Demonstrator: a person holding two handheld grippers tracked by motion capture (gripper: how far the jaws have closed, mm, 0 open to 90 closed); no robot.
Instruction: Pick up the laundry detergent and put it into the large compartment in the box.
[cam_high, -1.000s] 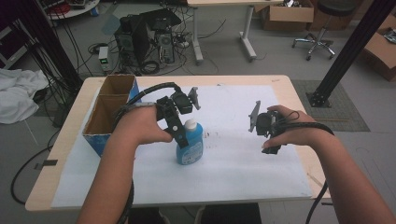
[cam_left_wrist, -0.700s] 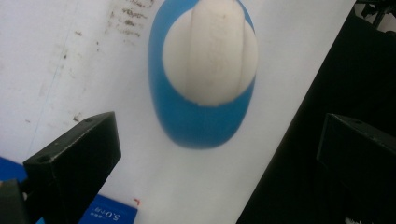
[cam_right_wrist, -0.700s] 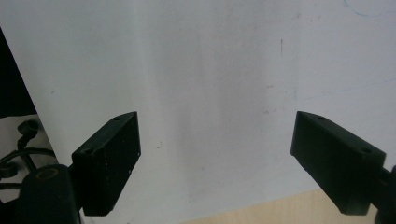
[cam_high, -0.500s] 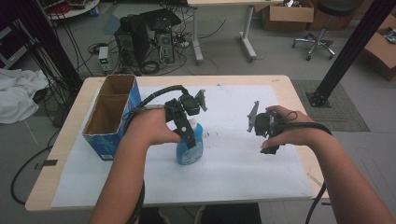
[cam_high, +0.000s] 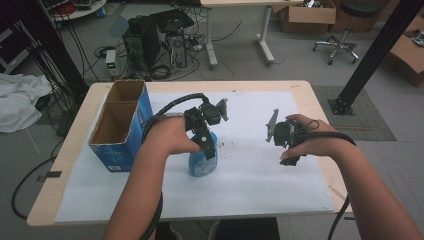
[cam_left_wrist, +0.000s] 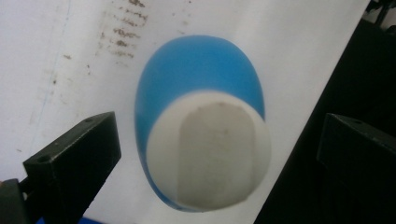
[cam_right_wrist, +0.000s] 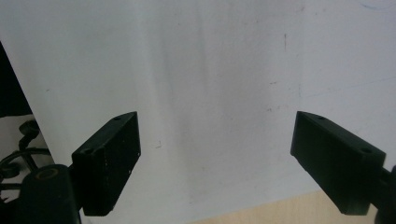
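high view: a blue bottle (cam_high: 202, 161) stands upright on the white sheet (cam_high: 250, 180) that covers the table (cam_high: 65, 150), a little left of the middle and just right of a blue cardboard box (cam_high: 120, 127) with two open compartments. the left hand-held gripper (cam_high: 206, 145) points down over the top of the bottle, held by the left hand (cam_high: 170, 137); its cable (cam_high: 170, 102) loops up behind it. the right hand-held gripper (cam_high: 274, 127) is held by the right hand (cam_high: 310, 140) above bare sheet, well apart from the bottle.

left gripper view: looking down along the jaws, the bottle (cam_left_wrist: 201, 140) lies between them, its pale label facing the camera. the jaws stand wide open, one on each side of the bottle with sheet visible in the gaps, so neither touches it. faint brown marks (cam_left_wrist: 123, 32) stain the sheet beyond the bottle.

right gripper view: the right hand-held gripper (cam_right_wrist: 215, 154) has its jaws spread wide with nothing between them. beneath lies the sheet (cam_right_wrist: 210, 70); a strip of the wooden table edge (cam_right_wrist: 261, 212) shows at the bottom.
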